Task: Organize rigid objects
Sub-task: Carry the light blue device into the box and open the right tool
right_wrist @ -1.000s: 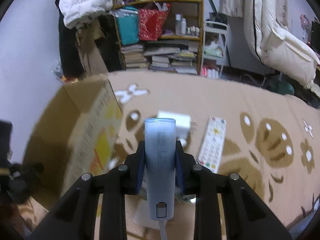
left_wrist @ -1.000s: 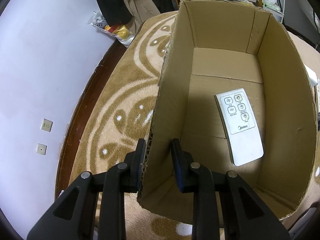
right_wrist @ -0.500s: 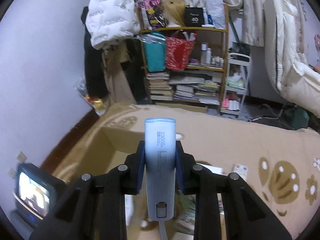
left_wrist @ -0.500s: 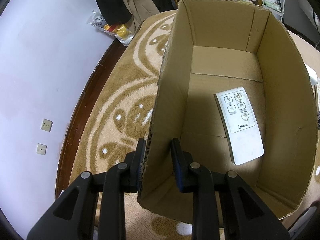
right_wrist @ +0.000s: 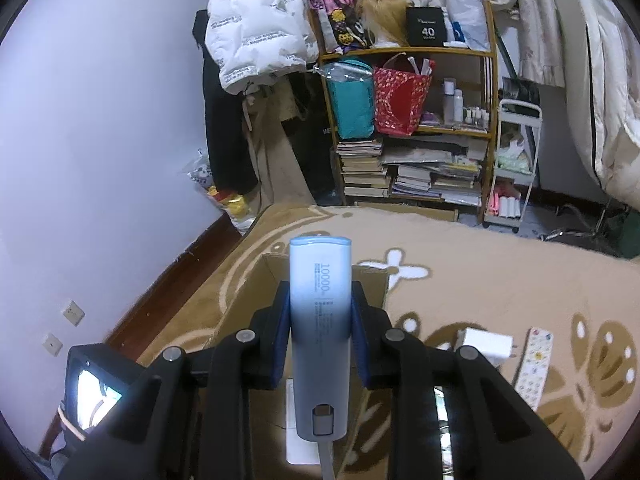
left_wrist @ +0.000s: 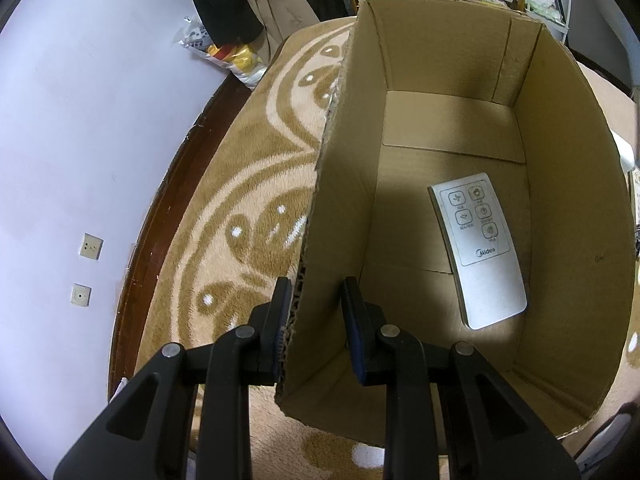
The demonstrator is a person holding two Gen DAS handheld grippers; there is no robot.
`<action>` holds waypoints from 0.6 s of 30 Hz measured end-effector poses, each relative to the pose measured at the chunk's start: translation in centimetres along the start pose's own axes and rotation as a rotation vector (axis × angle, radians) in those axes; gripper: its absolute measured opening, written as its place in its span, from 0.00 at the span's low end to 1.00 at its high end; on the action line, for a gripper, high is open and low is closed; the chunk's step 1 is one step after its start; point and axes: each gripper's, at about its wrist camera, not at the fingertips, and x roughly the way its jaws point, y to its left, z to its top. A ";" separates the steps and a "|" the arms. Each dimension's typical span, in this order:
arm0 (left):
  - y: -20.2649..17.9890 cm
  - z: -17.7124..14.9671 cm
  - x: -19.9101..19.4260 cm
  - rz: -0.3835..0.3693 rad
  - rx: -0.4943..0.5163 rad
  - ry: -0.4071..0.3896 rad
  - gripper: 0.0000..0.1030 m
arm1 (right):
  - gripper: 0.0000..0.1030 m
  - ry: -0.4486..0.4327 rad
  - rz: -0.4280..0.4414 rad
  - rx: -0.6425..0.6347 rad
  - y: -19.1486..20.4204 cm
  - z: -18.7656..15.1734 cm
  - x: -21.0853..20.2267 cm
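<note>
Carpet (right_wrist: 500,280) | power bank (right_wrist: 320,320) clamped in right tool (right_wrist: 320,336) | above box (right_wrist: 376,284)

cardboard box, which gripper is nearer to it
Left. The left gripper straddles the cardboard box wall, one finger either side; the right gripper holds the power bank above it.

Open brown cardboard box (left_wrist: 568,208) sits on tan patterned carpet (left_wrist: 240,184), w/ flat white Midea remote (left_wrist: 478,248) inside on its floor. Left tongs (left_wrist: 316,316) straddle box's left wall, one finger each side. Right tongs (right_wrist: 320,332) hold pale blue-grey power bank (right_wrist: 320,320) above box; white charger plug (right_wrist: 486,346) & long white button remote (right_wrist: 534,364) lie on carpet to the right.
</note>
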 end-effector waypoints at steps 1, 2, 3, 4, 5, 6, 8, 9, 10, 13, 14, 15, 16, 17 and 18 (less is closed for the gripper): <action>0.0 0.0 0.0 0.001 0.001 0.004 0.24 | 0.28 -0.002 0.005 0.006 -0.1 -0.1 0.1; 0.0 0.0 0.1 0.001 0.000 0.010 0.24 | 0.28 -0.003 0.006 0.009 -0.1 -0.3 0.3; 0.0 0.0 0.2 0.001 -0.001 0.013 0.24 | 0.28 -0.002 0.006 0.008 -0.1 -0.4 0.5; 0.0 0.0 0.2 0.002 -0.001 0.015 0.24 | 0.28 0.004 0.006 0.004 -0.2 -0.6 0.8; 0.0 0.0 0.2 0.003 0.000 0.014 0.24 | 0.28 0.013 0.005 0.001 -0.2 -0.7 1.1; 0.0 0.0 0.3 0.003 0.001 0.015 0.24 | 0.28 0.025 0.003 0.001 -0.3 -0.9 1.5; -0.1 0.0 0.3 0.004 0.001 0.016 0.24 | 0.28 0.042 0.003 0.003 -0.5 -1.0 2.1; -0.1 0.0 0.3 0.006 0.002 0.016 0.24 | 0.28 0.057 0.006 0.006 -0.6 -1.1 2.6; -0.1 0.0 0.4 0.007 0.003 0.016 0.24 | 0.28 0.068 0.012 0.008 -0.7 -1.3 2.9; -0.1 0.0 0.4 0.006 0.001 0.017 0.25 | 0.28 0.109 0.031 0.014 -1.0 -1.8 3.8; -0.1 0.0 0.4 0.003 -0.004 0.021 0.25 | 0.28 0.119 0.036 0.013 -1.1 -2.1 4.0; -0.1 0.0 0.4 0.001 -0.007 0.023 0.25 | 0.28 0.126 0.034 0.008 -1.1 -2.4 4.2; -0.1 0.0 0.4 -0.001 -0.009 0.025 0.25 | 0.28 0.132 0.028 0.003 -1.1 -2.8 4.4; 0.0 0.0 0.3 -0.002 -0.010 0.025 0.25 | 0.28 0.137 0.026 0.002 -1.2 -3.1 4.5; 0.0 0.0 0.3 -0.001 -0.009 0.025 0.25 | 0.28 0.145 0.031 0.007 -1.3 -3.4 4.6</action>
